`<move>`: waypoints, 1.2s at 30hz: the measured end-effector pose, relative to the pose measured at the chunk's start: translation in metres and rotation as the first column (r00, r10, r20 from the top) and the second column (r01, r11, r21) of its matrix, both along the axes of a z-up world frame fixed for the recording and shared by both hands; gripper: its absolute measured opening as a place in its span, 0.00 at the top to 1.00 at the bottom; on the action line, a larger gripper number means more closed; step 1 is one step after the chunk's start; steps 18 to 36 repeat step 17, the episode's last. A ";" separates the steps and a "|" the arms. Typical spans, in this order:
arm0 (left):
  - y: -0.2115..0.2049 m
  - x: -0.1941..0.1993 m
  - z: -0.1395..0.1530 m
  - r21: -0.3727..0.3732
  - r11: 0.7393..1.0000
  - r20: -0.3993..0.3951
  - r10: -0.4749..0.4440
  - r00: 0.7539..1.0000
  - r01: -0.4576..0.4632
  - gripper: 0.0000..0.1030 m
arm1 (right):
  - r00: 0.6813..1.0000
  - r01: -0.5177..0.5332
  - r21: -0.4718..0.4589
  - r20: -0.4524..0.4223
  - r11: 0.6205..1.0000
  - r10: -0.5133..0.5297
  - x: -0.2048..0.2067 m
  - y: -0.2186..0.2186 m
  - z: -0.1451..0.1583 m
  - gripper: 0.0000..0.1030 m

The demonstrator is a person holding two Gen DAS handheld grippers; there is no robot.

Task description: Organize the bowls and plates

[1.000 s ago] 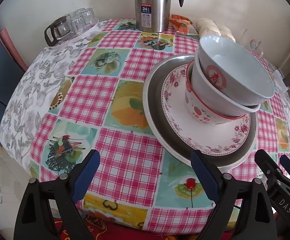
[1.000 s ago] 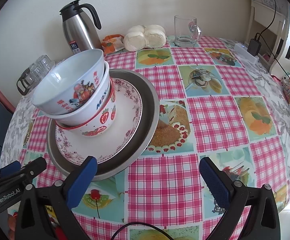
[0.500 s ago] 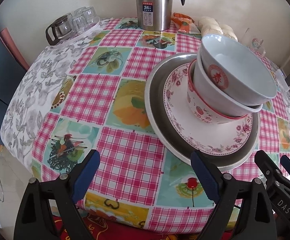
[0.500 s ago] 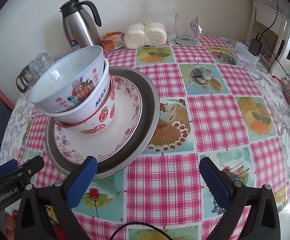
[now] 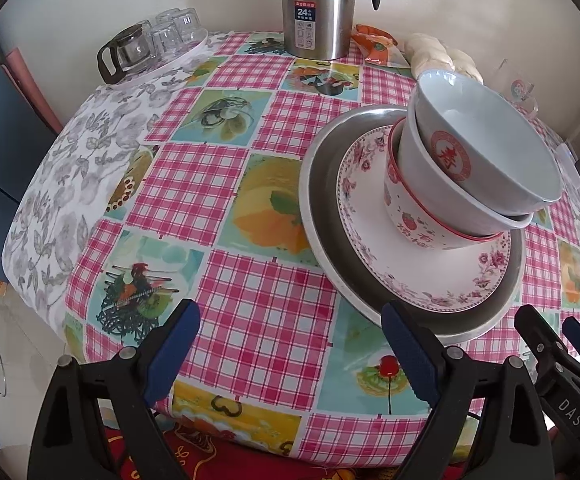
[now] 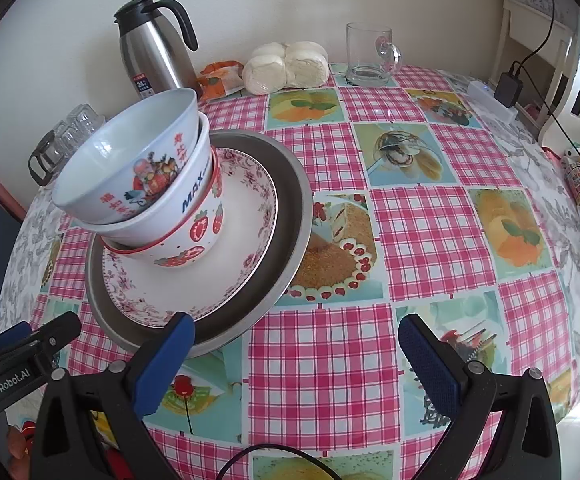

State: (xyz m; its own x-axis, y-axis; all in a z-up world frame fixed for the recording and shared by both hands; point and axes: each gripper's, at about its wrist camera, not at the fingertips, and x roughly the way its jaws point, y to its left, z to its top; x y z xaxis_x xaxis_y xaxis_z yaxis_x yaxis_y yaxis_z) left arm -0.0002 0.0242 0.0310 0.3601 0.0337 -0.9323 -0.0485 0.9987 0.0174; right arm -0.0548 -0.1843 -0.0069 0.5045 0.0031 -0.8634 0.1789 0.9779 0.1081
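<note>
A stack stands on the checked tablecloth: a large metal plate [image 5: 322, 216] [image 6: 290, 216], on it a floral plate [image 5: 374, 256] [image 6: 246, 248], then a strawberry bowl [image 5: 410, 220] [image 6: 198, 240], a white bowl [image 5: 442, 196] [image 6: 194, 196] and a tilted pale blue bowl [image 5: 486, 152] [image 6: 130, 160] on top. My left gripper [image 5: 290, 344] is open and empty, near the table's front edge, left of the stack. My right gripper [image 6: 294, 352] is open and empty, in front and right of the stack.
A steel thermos [image 5: 318, 8] [image 6: 154, 60] stands at the back. A tray of glasses with a small glass pot [image 5: 150, 44] is back left. Wrapped buns [image 6: 286, 66], a snack packet [image 6: 218, 78] and a glass mug [image 6: 370, 54] are at the back. A power strip [image 6: 490, 94] lies right.
Both grippers have drawn back slightly from the table; the stack has not moved.
</note>
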 end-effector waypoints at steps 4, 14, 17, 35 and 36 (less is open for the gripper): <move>0.001 0.000 0.000 -0.003 1.000 0.001 0.008 1.000 -0.008 0.10 | 1.000 0.000 0.000 -0.001 1.000 0.000 0.000 0.000 0.000 0.00; 0.001 0.000 0.000 -0.014 1.000 0.004 0.012 1.000 -0.012 0.10 | 1.000 0.002 0.000 -0.004 1.000 -0.002 -0.001 -0.001 -0.003 0.00; -0.001 0.000 -0.001 -0.007 1.000 -0.001 0.007 1.000 -0.007 0.10 | 1.000 0.003 0.000 -0.006 1.000 -0.003 -0.001 -0.001 -0.003 0.00; -0.001 0.000 -0.001 -0.007 1.000 -0.001 0.007 1.000 -0.007 0.10 | 1.000 0.003 0.000 -0.006 1.000 -0.003 -0.001 -0.001 -0.003 0.00; -0.001 0.000 -0.001 -0.007 1.000 -0.001 0.007 1.000 -0.007 0.10 | 1.000 0.003 0.000 -0.006 1.000 -0.003 -0.001 -0.001 -0.003 0.00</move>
